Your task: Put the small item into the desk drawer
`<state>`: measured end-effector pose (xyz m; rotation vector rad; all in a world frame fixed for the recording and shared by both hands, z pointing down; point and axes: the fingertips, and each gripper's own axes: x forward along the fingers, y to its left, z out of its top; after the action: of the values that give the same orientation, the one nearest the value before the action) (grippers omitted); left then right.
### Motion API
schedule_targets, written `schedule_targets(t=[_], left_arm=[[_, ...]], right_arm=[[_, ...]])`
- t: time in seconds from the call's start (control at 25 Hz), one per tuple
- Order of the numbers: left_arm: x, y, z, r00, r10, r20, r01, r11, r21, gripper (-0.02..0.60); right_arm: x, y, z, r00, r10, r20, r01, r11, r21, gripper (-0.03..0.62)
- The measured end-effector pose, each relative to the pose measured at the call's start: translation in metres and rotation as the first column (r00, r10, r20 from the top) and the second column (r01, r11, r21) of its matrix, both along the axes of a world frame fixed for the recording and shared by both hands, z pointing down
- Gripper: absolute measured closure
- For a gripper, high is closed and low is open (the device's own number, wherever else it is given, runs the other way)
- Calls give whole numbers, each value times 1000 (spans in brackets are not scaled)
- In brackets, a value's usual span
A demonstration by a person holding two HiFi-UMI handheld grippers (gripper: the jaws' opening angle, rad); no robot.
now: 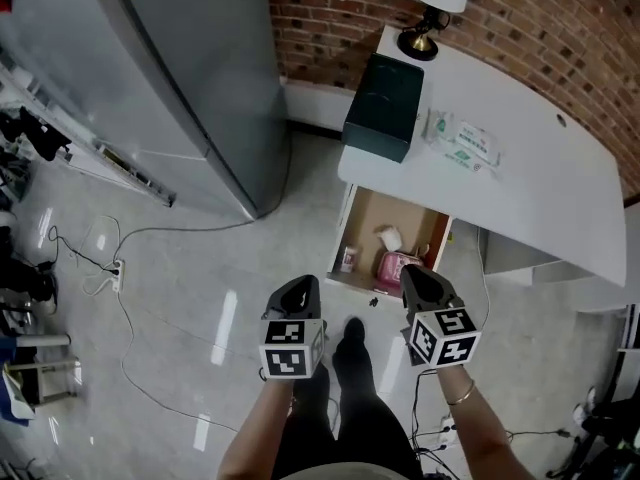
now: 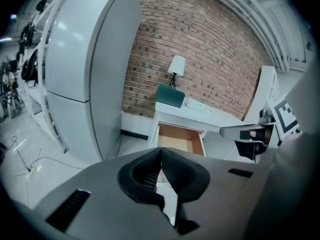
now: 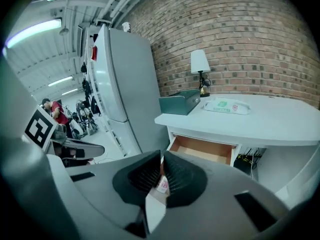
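Observation:
The desk drawer (image 1: pixel 365 218) stands pulled open under the white desk (image 1: pixel 540 183); it also shows in the left gripper view (image 2: pixel 180 138) and the right gripper view (image 3: pixel 202 150). My right gripper (image 1: pixel 413 276) (image 3: pixel 161 160) hangs in front of the drawer, its jaws shut on a small pink-and-white item (image 3: pixel 161 185) pinched low between the pads. A pink shape (image 1: pixel 393 266) sits right at its tip in the head view. My left gripper (image 1: pixel 300 290) (image 2: pixel 161 152) hovers over the floor to the left, pads touching, nothing in them.
Inside the drawer lie a small pink-labelled bottle (image 1: pixel 347 258) and a white object (image 1: pixel 390 238). On the desk stand a dark green box (image 1: pixel 385 106), a wipes pack (image 1: pixel 465 140) and a lamp (image 1: pixel 432 8). A grey fridge (image 1: pixel 180 88) rises at left; cables (image 1: pixel 110 268) trail across the floor.

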<state>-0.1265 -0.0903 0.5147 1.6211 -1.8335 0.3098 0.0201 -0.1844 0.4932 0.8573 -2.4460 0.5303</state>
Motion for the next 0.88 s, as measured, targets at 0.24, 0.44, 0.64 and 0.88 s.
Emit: schedule_targets(t=[0.24,0.44,0.64,0.88], left_arm=[[20,8,-29,998,67,14,-68,997,34,560],[36,16,-52,992,123,31,-125,990,65,560],[55,28,-68,983,175,50,-178,980,86,560],[68,46,-84,973,222,61,-228,969,98,560]], right_arm=[[23,26,-38,996,71,61,-72,997,20,586],[35,46,-68,985,119,123,-123,992,27,586],[48,69,-89,978,142,150,-149,988,36,586],[63,94,-112,963,189,190,-200,979,39,588]])
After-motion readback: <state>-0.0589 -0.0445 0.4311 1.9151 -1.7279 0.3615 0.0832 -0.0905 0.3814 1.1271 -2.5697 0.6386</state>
